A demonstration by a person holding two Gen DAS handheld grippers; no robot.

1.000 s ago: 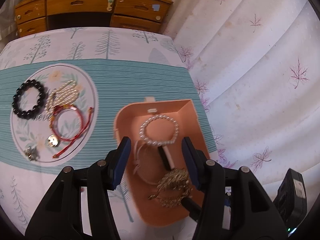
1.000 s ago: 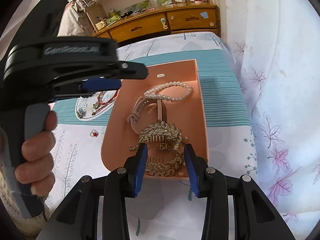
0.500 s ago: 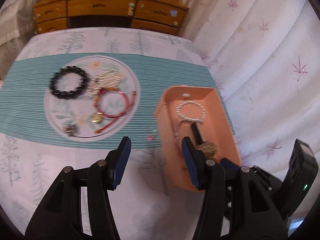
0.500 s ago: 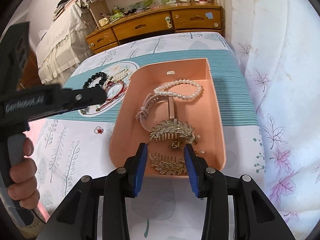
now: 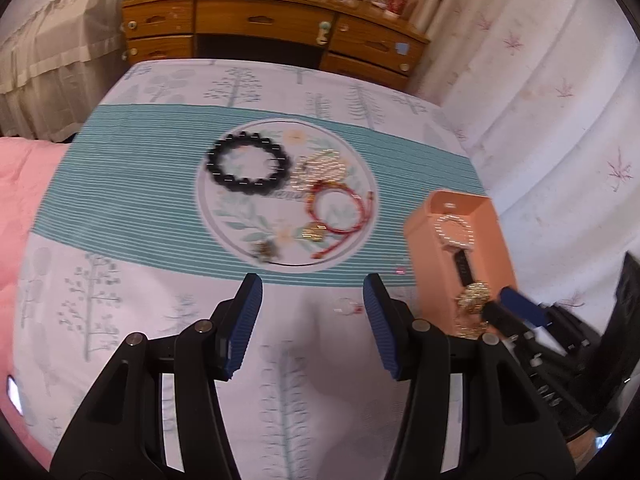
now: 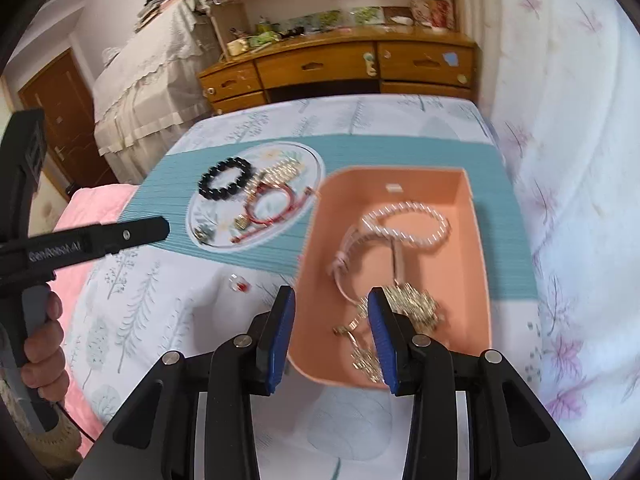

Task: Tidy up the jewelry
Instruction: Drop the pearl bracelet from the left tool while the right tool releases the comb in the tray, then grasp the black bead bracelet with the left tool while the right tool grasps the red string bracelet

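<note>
- Several pieces lie on the round printed mat [image 5: 224, 216]: a black bead bracelet [image 5: 248, 166], a red cord bracelet [image 5: 340, 212], a gold-toned pearl piece [image 5: 322, 168], small charms.
- The left gripper [image 5: 312, 312] is spread, nothing between its jaws, near the mat's front edge.
- The right gripper [image 6: 331, 320] is likewise parted and empty, over the near rim of the peach box [image 6: 476, 240], which holds a pearl bracelet [image 6: 404, 220] and gold hair combs [image 6: 412, 304].
- Good practice: descend on one bracelet's rim, away from its neighbours, and pinch a single strand.

Bright, even daylight; motion blur throughout (fisheye edges bent, vignetted).
</note>
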